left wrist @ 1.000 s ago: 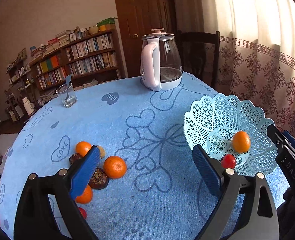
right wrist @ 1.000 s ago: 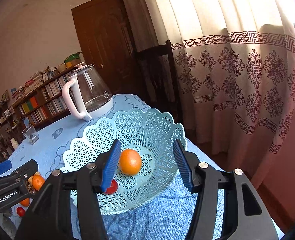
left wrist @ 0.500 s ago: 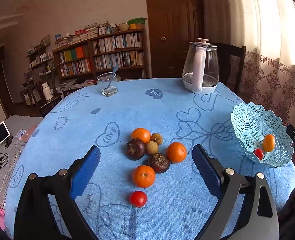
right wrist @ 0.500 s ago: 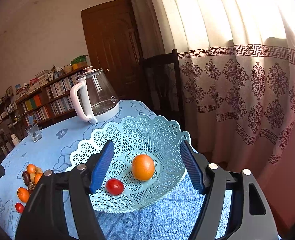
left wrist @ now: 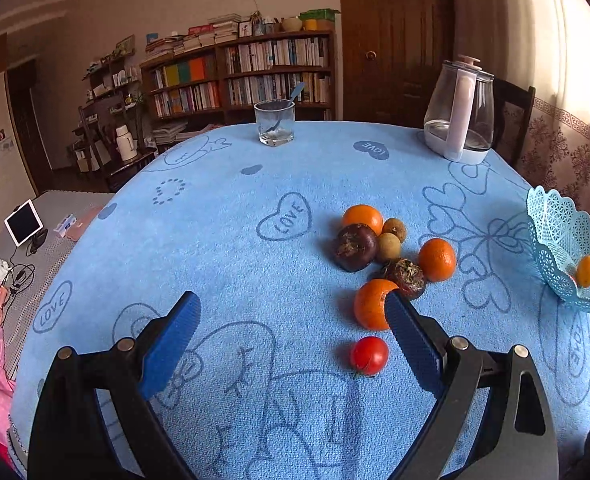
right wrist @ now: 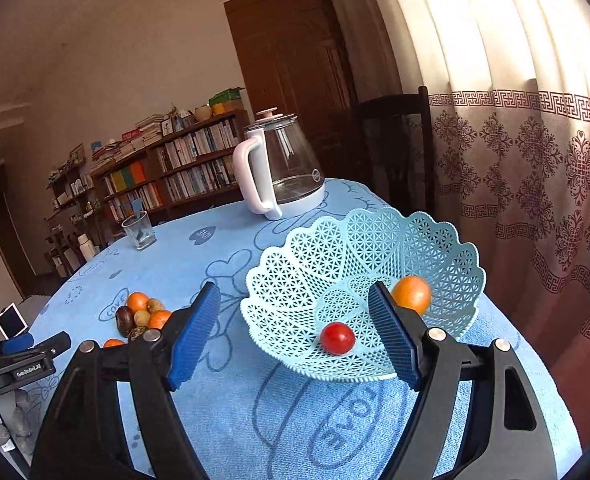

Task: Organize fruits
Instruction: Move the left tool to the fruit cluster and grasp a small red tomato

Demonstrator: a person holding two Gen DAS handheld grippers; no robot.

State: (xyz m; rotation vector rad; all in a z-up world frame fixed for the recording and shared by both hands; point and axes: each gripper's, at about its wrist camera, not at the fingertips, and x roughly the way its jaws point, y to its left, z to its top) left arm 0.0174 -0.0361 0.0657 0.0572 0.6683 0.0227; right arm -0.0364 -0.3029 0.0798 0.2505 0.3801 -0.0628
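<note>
Your left gripper (left wrist: 291, 332) is spread wide, holding nothing, hovering over the desk (left wrist: 223, 248) with the loose fruit pile just ahead: three oranges (left wrist: 371, 304), two dark purple fruits (left wrist: 355, 246), two small brown ones (left wrist: 389, 246), and a tomato (left wrist: 369, 355) nearest you, next to the right finger. Your right gripper (right wrist: 295, 332) is also spread and empty, in front of the blue basket (right wrist: 375, 240), which holds an orange (right wrist: 413, 294) and a tomato (right wrist: 337, 338). Kettle (right wrist: 281, 168) and glass (left wrist: 275, 122) sit at the far edge.
</note>
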